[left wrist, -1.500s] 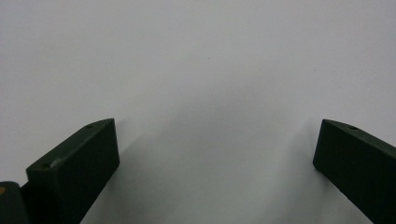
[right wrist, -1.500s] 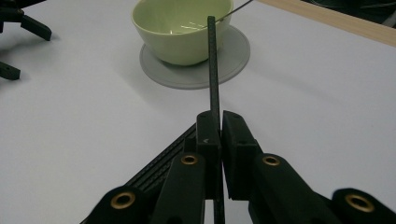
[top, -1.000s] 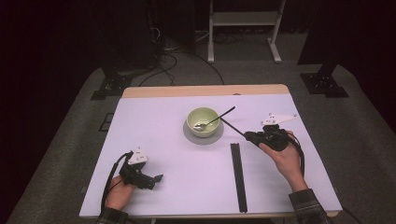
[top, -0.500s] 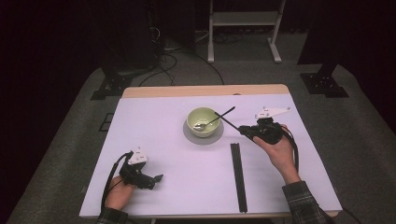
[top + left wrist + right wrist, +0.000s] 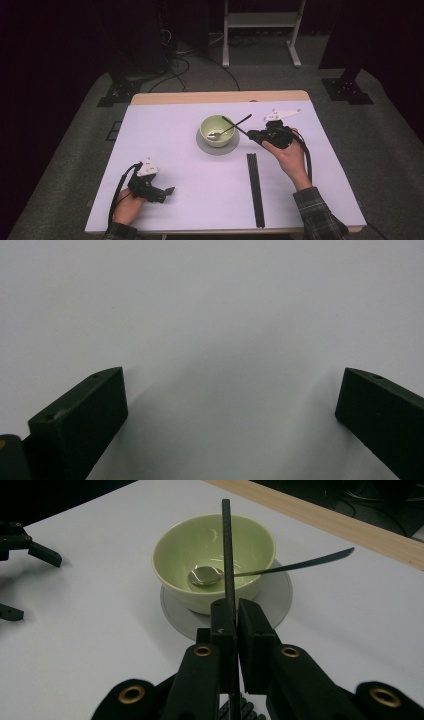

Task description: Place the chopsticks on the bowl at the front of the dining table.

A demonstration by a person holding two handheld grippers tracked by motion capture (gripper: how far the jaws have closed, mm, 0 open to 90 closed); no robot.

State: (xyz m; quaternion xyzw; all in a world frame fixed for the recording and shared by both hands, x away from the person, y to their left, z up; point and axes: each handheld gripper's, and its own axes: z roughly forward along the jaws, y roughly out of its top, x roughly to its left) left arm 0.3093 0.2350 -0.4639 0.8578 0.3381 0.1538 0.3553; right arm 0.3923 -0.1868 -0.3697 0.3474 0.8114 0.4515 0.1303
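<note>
At the near left corner of the table [image 5: 165, 125], my left gripper [image 5: 161, 192] rests on the pale lilac cover with its jaws wide apart and nothing between them. I judge it is parked there to stay out of the way while my other hand works. In the left gripper view the two black jaws frame bare cover and nothing more, so I cannot tell from there how close the bowl lies.

Toward the middle of the table, a pale green bowl [image 5: 217, 131] sits on a grey saucer [image 5: 217, 148]. A spoon [image 5: 235, 573] lies in it, scoop down on the bottom, handle leaning over the rim and out to the right. Just right of the bowl and nearer to me, one black chopstick [image 5: 255, 190] lies flat and straight, running toward my edge of the table. It may be a pair lying tight together; the high view is too coarse to say.

At the right, my right gripper [image 5: 256, 135] is clamped together on a second chopstick [image 5: 227, 555], gripped partway along so the long end sticks out ahead. The tip reaches over the bowl's rim, crossing above the spoon handle, so I judge I am bringing it to the bowl. The held stick's rear end is hidden behind the jaws, and whether its tip touches the bowl I cannot make out.
</note>
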